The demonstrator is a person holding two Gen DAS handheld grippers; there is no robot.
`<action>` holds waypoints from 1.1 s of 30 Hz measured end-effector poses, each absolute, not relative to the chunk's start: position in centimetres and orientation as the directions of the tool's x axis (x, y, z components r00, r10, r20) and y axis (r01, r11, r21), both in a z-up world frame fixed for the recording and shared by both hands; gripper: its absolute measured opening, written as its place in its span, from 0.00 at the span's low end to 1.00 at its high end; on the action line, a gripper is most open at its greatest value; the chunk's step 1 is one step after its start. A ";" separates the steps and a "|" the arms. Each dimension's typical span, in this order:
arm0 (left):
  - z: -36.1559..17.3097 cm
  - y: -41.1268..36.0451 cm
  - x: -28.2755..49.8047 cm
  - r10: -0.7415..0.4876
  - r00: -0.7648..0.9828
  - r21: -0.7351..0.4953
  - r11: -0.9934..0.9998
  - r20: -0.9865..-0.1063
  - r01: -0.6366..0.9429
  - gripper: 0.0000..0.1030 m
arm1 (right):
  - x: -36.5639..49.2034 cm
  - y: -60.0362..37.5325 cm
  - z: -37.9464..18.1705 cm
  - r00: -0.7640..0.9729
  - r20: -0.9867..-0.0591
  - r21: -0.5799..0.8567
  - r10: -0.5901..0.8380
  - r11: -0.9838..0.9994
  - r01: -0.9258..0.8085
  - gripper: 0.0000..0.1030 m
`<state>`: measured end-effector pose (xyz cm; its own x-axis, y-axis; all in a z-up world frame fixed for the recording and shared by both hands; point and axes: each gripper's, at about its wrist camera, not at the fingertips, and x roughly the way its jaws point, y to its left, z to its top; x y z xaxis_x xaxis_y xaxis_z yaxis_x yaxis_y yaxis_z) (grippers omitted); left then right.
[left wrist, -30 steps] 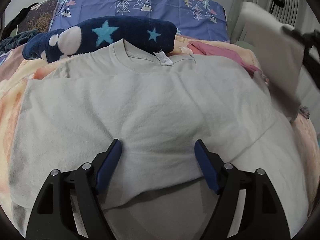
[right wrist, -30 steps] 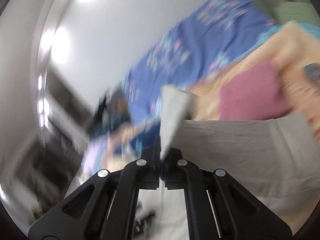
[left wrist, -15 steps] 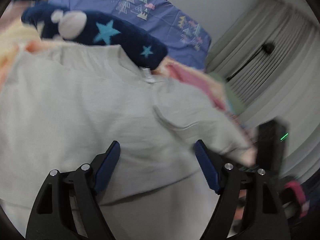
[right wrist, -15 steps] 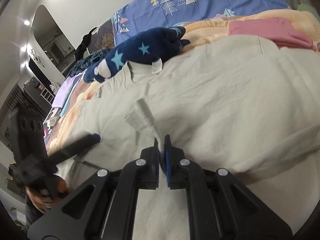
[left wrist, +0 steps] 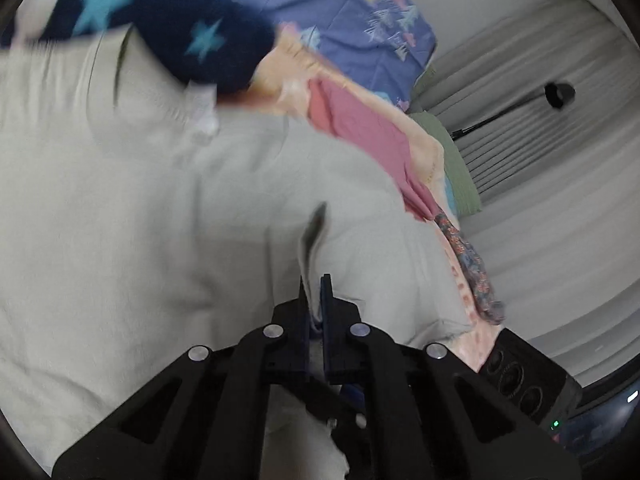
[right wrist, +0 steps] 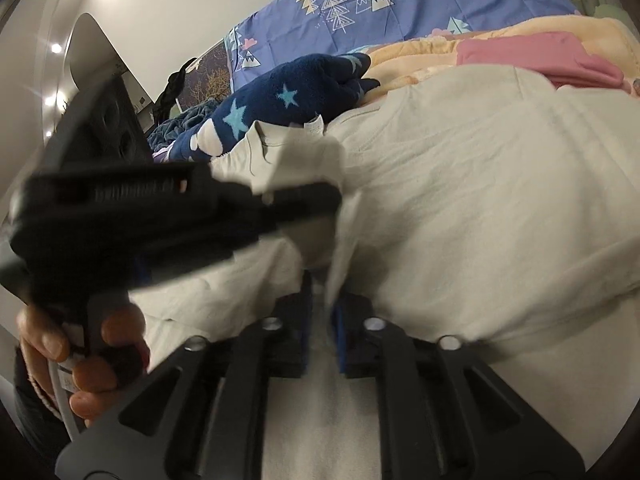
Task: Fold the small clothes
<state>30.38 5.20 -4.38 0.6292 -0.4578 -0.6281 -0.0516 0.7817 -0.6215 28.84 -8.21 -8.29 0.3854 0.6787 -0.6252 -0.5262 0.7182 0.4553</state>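
A pale grey T-shirt point(left wrist: 132, 208) lies spread on the bed, collar and white label toward the pillows; it also shows in the right wrist view point(right wrist: 480, 184). My left gripper point(left wrist: 315, 300) is shut on a raised fold of the shirt near its right side. My right gripper point(right wrist: 322, 304) is shut on a fold of the same shirt. In the right wrist view the left gripper's black body point(right wrist: 160, 208) crosses the left half, held by a hand point(right wrist: 80, 344), and hides part of the shirt.
A navy star-patterned plush blanket point(right wrist: 296, 96) lies behind the collar. A pink garment point(left wrist: 360, 128) lies on the peach blanket point(right wrist: 500, 36) at the right. A blue tree-print pillow point(right wrist: 400, 4) is at the back. Curtains point(left wrist: 540, 128) hang to the right.
My left gripper was open over the shirt's hem; it has swung right and closed on a fold. My right gripper stayed shut on the shirt as the left one came in beside it.
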 end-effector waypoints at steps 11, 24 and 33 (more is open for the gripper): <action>7.2 6.7 26.9 -0.364 0.789 -0.491 0.867 -0.496 0.091 0.03 | 28.8 -18.1 -8.1 0.493 -0.544 0.578 0.679 0.730 -0.366 0.25; 7.9 17.8 19.2 -0.189 0.882 -0.512 0.856 -0.432 -0.067 0.03 | 29.2 -18.1 -9.0 0.520 -0.608 0.543 0.601 0.792 -0.280 0.11; 1.0 24.5 16.2 -0.082 0.817 -0.495 0.828 -0.571 -0.263 0.04 | 29.2 -17.4 -8.9 0.529 -0.629 0.500 0.570 0.817 -0.286 0.11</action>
<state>16.18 24.51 0.97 0.8166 -0.0821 -0.5714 -0.2628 0.8285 -0.4946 29.18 -17.39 -8.95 0.5291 0.5698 -0.6288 -0.2855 0.8174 0.5004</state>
